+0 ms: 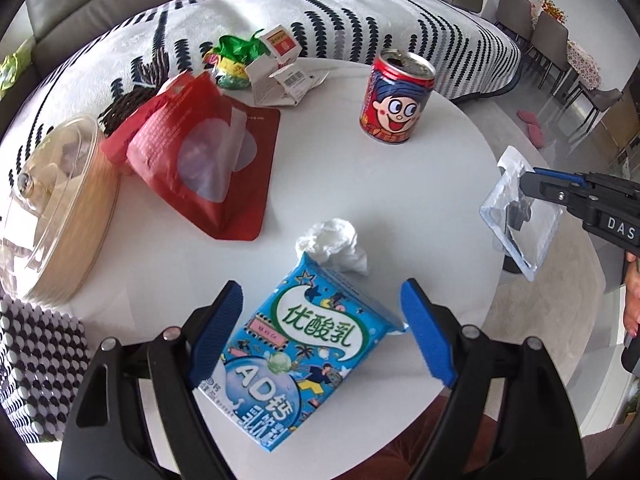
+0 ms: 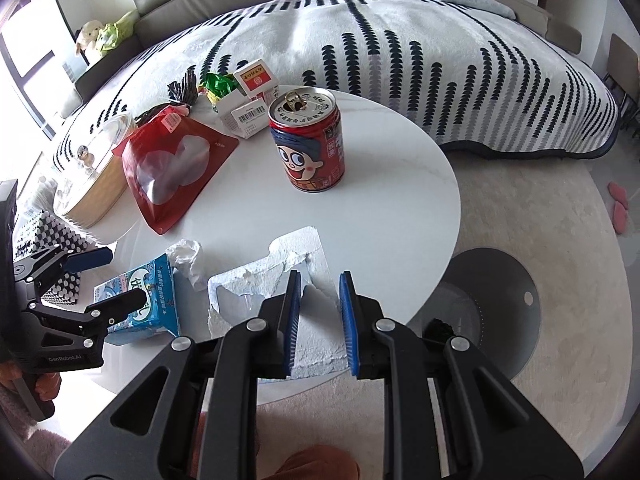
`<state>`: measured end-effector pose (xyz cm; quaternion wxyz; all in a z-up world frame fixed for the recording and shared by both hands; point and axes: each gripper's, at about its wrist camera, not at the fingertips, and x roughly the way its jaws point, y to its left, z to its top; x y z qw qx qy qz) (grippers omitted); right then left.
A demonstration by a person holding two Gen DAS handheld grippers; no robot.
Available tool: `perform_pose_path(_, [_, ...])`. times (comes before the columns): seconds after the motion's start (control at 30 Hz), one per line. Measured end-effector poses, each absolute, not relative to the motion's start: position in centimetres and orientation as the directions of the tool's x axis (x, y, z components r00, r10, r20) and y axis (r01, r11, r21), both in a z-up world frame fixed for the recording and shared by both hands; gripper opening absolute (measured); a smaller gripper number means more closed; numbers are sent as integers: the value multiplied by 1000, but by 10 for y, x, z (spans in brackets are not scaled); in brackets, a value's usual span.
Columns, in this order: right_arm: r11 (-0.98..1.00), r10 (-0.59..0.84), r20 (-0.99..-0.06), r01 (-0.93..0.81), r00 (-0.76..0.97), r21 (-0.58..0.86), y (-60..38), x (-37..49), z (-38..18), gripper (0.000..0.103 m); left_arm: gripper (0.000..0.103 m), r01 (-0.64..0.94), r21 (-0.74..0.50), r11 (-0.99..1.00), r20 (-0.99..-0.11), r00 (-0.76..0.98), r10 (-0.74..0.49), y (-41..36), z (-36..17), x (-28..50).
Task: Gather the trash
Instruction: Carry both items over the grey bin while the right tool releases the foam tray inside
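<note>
my right tongs (image 2: 320, 316) are clamped on the white foam tray (image 2: 276, 280), lifted at the desk (image 1: 420, 184) edge so it clears. my left tongs (image 1: 322, 334) hang released around the blue yogurt-drink carton (image 1: 296, 364), which lies on the desk against a crumpled tissue (image 1: 334, 246), lined up for my next pinch.

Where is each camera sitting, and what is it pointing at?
Left wrist view: sits on the left gripper, looking down along its open fingers at the blue drink carton on the white table; the right gripper shows at the right edge.
Right wrist view: sits on the right gripper, looking down at the white foam piece it holds; the left gripper and a hand show at left.
Both views share the red can, red pouch, crumpled tissue, carton and foam.
</note>
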<state>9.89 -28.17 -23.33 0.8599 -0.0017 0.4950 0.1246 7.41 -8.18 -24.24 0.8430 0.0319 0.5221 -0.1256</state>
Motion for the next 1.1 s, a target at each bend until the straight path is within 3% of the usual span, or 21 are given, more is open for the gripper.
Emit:
perform_pose_path(0.33, [977, 194, -860, -171, 472, 127, -307, 83, -232, 18, 81, 397, -46, 917, -896, 390, -213, -92, -249, 62])
perform_pose_path(0.5, [974, 208, -864, -177, 459, 140, -301, 80, -236, 18, 81, 514, 81, 854, -919, 371, -136, -85, -274, 59])
perform_pose_path(0.73, [972, 213, -865, -187, 455, 142, -289, 75, -234, 18, 82, 624, 127, 771, -943, 316, -100, -86, -305, 67])
perform_pose_path(0.83, [974, 205, -864, -182, 460, 135, -290, 75, -232, 18, 75, 613, 86, 786, -940, 311, -139, -86, -303, 69])
perform_pose_path(1.1, [979, 194, -860, -153, 473, 136, -304, 75, -228, 18, 74, 591, -9, 807, -903, 342, -260, -111, -269, 70])
